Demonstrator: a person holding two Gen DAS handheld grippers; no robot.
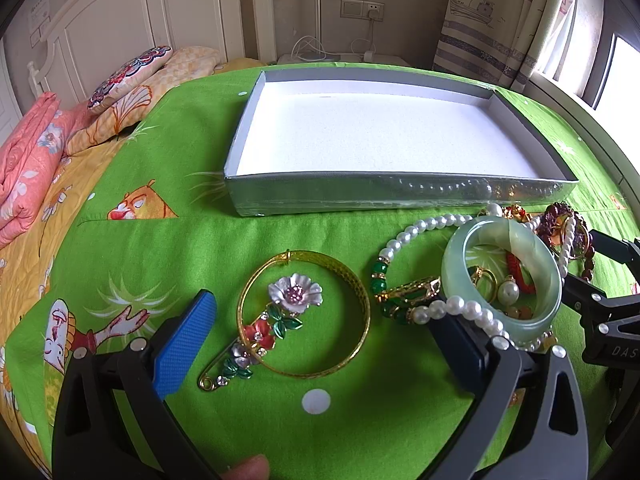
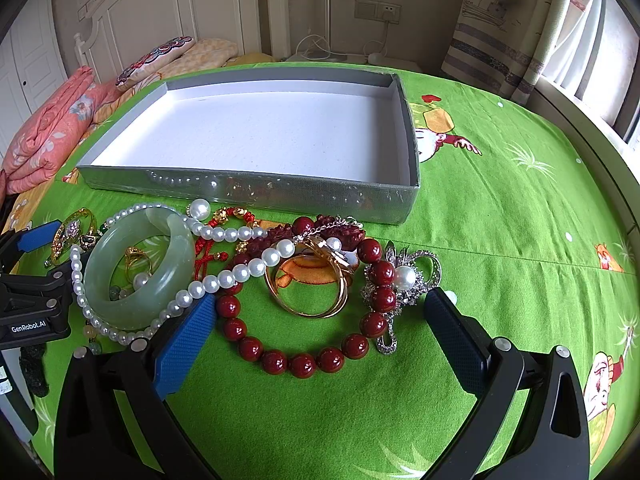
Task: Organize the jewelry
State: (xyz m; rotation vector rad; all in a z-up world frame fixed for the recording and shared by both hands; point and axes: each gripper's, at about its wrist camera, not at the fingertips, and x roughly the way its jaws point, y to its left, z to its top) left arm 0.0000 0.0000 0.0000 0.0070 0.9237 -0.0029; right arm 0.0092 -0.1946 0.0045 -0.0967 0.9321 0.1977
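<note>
— While both tools hover over the green cartoon-print cloth [image 1: 224, 240], how do their tongs stand?

— The left gripper [image 1: 324, 328] is spread wide, pinching nothing; the gold mesh bangle [image 1: 304, 316] and the enamel flower brooch on a safety pin [image 1: 264, 324] lie between its blue-padded fingers [image 1: 182, 352]. The right gripper [image 2: 320, 328] is spread too, around the dark red bead bracelet [image 2: 308, 320].

— And the other jewelry?

— In the right wrist view, the pale green jade bangle [image 2: 140, 272] sits at nine o'clock, draped by the white pearl necklace [image 2: 228, 276]. Linked gold rings [image 2: 312, 280] lie inside the red beads; a silver rhinestone brooch with a pearl [image 2: 408, 280] touches them at three o'clock.

— The container?

— The shallow grey cardboard tray with white lining [image 2: 256, 188] stands at twelve o'clock, just beyond the pile, holding nothing.
</note>
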